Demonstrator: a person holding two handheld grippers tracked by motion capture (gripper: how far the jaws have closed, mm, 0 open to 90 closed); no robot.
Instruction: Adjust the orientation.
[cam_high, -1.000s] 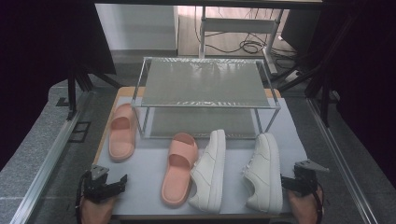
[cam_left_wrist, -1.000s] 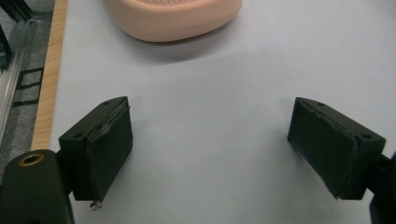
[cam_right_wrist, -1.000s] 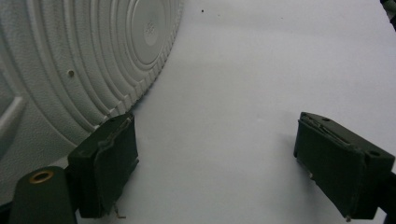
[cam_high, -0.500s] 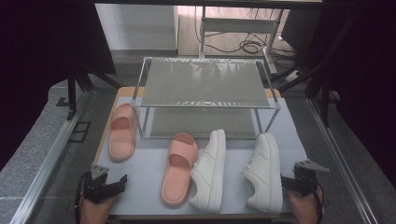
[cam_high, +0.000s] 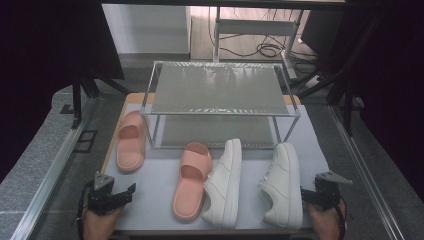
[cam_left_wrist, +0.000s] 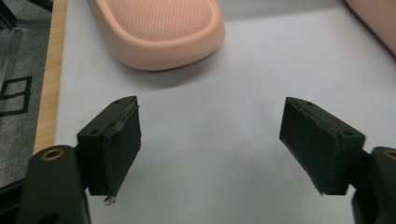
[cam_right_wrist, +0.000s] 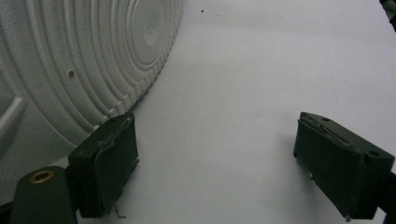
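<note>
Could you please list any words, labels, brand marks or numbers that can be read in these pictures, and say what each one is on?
No text can be read.
The sneaker sole has a small embossed mark at the centre of its rings, too blurred to read.
The slides, the sneakers, the rack and both grippers, left and right, show no lettering.

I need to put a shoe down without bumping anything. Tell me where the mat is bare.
Bare mat lies between the left gripper and the near pink slide, below the far pink slide. The rack has both shelves free. It is crowded mid-right: the slide and left white sneaker nearly touch, and the right white sneaker sits beside the right gripper.
</note>
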